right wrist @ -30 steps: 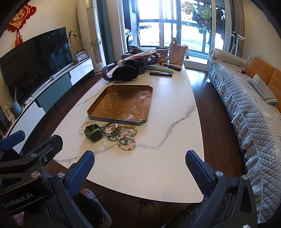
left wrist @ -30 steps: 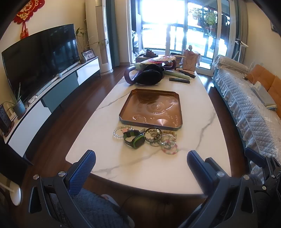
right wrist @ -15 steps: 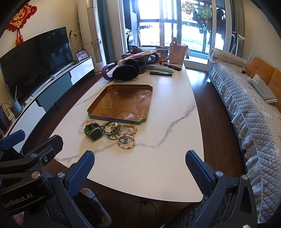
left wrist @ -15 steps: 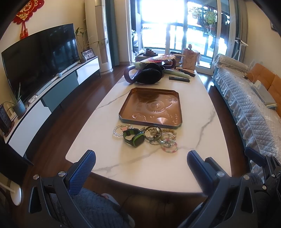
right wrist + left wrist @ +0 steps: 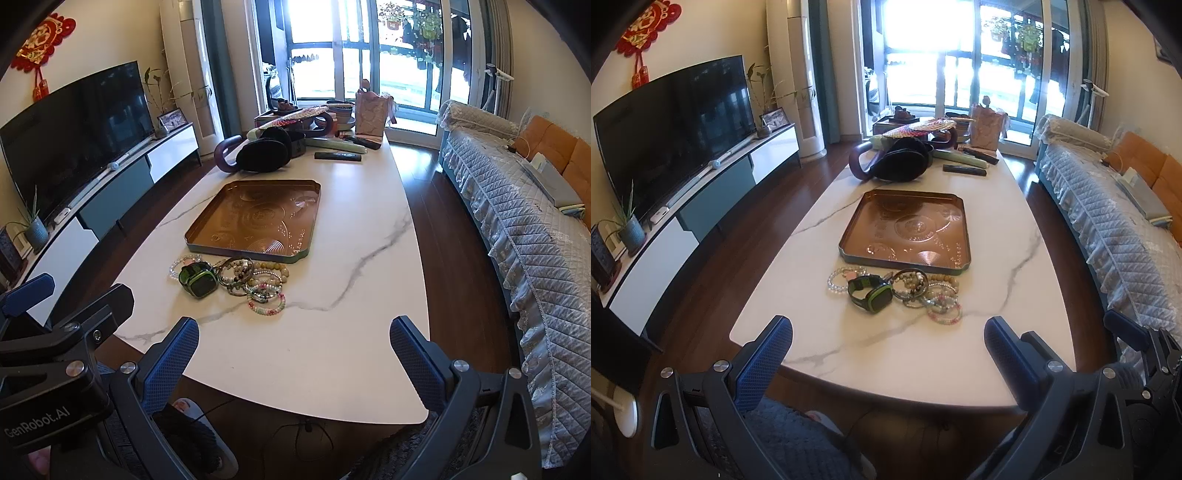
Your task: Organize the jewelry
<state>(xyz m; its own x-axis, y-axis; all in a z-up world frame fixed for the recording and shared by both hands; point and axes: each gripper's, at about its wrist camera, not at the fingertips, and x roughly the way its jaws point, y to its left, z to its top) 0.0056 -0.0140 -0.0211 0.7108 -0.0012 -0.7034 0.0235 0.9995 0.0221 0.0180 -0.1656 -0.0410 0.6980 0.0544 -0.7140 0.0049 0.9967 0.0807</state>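
A living room in bright window light: a television (image 5: 676,125) on a low cabinet along the left wall, a white marble desk (image 5: 997,258) in the middle, a quilt-covered sofa (image 5: 1108,229) on the right. On the desk, left to right, the jewelry sits just short of a copper tray (image 5: 908,230): a clear bead bracelet (image 5: 836,282), a black-and-green watch (image 5: 870,293), then a tangle of bracelets (image 5: 929,293) ending in a pink-and-green one (image 5: 266,303). Beyond the tray lie a black bag (image 5: 899,164) and a remote (image 5: 338,156). The left tool (image 5: 886,350) hangs over the near desk edge, fingers spread wide and holding nothing. The right tool (image 5: 293,347) is likewise spread and empty. Only the right wrist view shows the left tool's body, at its lower left; the left wrist view catches the right tool's edge at far right.
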